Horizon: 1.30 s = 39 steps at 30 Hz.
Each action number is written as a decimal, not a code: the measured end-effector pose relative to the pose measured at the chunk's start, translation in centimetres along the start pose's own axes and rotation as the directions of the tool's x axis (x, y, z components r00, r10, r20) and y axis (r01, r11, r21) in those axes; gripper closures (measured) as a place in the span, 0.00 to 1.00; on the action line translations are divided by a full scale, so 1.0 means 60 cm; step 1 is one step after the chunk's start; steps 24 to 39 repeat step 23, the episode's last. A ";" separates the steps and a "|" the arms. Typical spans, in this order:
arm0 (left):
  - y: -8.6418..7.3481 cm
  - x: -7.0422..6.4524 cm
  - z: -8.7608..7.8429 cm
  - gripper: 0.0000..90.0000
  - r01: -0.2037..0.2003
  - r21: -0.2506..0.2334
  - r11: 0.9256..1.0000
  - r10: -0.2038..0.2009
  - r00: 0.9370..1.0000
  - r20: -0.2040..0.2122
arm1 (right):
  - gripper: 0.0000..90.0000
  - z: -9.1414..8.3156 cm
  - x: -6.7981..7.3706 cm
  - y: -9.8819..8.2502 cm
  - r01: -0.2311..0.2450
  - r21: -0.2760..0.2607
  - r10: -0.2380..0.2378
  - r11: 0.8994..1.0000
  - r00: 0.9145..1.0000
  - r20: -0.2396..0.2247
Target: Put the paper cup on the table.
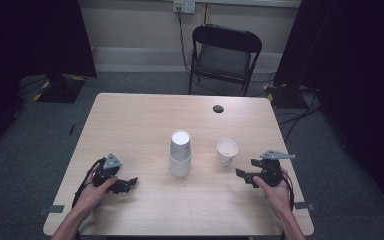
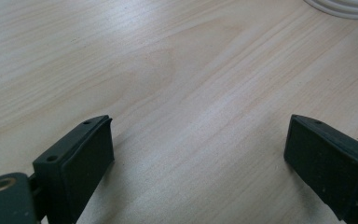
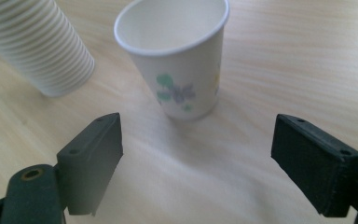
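Spanning the scene, the desk bears an upturned cup stack and, beside it, a single upright paper cup; right tongs sit spread just short of it, apparently released, so another cup comes next; left tongs idle, spread

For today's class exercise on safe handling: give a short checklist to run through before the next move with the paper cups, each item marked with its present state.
1. Single white paper cup with flower print upright: ok.
2. Right claw open, nothing between its jaws: ok.
3. Left claw open over bare wood: ok.
4. Inverted stack of white paper cups upright: ok.
5. Single cup apart from stack: ok.
6. Single cup's inside empty: cannot tell.
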<state>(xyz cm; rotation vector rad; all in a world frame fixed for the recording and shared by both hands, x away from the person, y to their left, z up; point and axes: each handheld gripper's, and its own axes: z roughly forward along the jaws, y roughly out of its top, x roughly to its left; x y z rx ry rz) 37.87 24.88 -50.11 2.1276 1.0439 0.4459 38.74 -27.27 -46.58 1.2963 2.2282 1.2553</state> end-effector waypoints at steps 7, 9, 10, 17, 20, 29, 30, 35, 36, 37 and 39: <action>0.000 0.000 0.000 0.08 0.000 0.000 1.000 0.000 1.000 0.000 | 0.16 -0.018 -0.003 -0.053 0.004 0.067 -0.007 0.998 0.999 0.051; 0.000 0.000 0.000 0.08 -0.004 0.001 1.000 0.004 1.000 -0.002 | 0.16 -0.019 -0.002 -0.062 0.007 0.086 -0.012 0.996 0.998 0.064; 0.000 0.000 0.000 0.08 -0.004 0.001 1.000 0.004 1.000 -0.001 | 0.16 -0.019 -0.002 -0.062 0.007 0.086 -0.012 0.996 0.998 0.064; 0.000 0.000 0.000 0.08 -0.004 0.002 1.000 0.004 1.000 -0.005 | 0.15 -0.006 0.015 -0.078 0.087 0.109 -0.104 0.990 0.980 0.168; 0.000 -0.001 0.001 0.08 0.000 0.000 1.000 0.000 1.000 -0.006 | 0.15 -0.006 0.018 -0.079 0.075 0.106 -0.094 0.991 0.979 0.182; 0.000 0.000 0.001 0.07 -0.003 0.002 1.000 0.003 1.000 -0.009 | 0.15 -0.005 0.020 -0.079 0.063 0.106 -0.083 0.992 0.977 0.195; 0.000 0.000 0.001 0.07 -0.003 0.002 1.000 0.003 1.000 -0.009 | 0.15 -0.005 0.020 -0.079 0.063 0.106 -0.083 0.992 0.977 0.195; 0.000 0.000 0.001 0.07 -0.003 0.002 1.000 0.003 1.000 -0.009 | 0.15 -0.005 0.020 -0.079 0.063 0.106 -0.083 0.992 0.977 0.195; 0.000 0.000 0.001 0.07 -0.003 0.002 1.000 0.003 1.000 -0.009 | 0.15 -0.005 0.020 -0.079 0.063 0.106 -0.083 0.992 0.977 0.195; 0.000 0.000 0.001 0.07 -0.003 0.002 1.000 0.003 1.000 -0.009 | 0.15 -0.005 0.020 -0.079 0.063 0.106 -0.083 0.992 0.977 0.195; 0.000 0.000 0.001 0.07 -0.003 0.002 1.000 0.003 1.000 -0.009 | 0.15 -0.005 0.020 -0.079 0.063 0.106 -0.083 0.992 0.977 0.195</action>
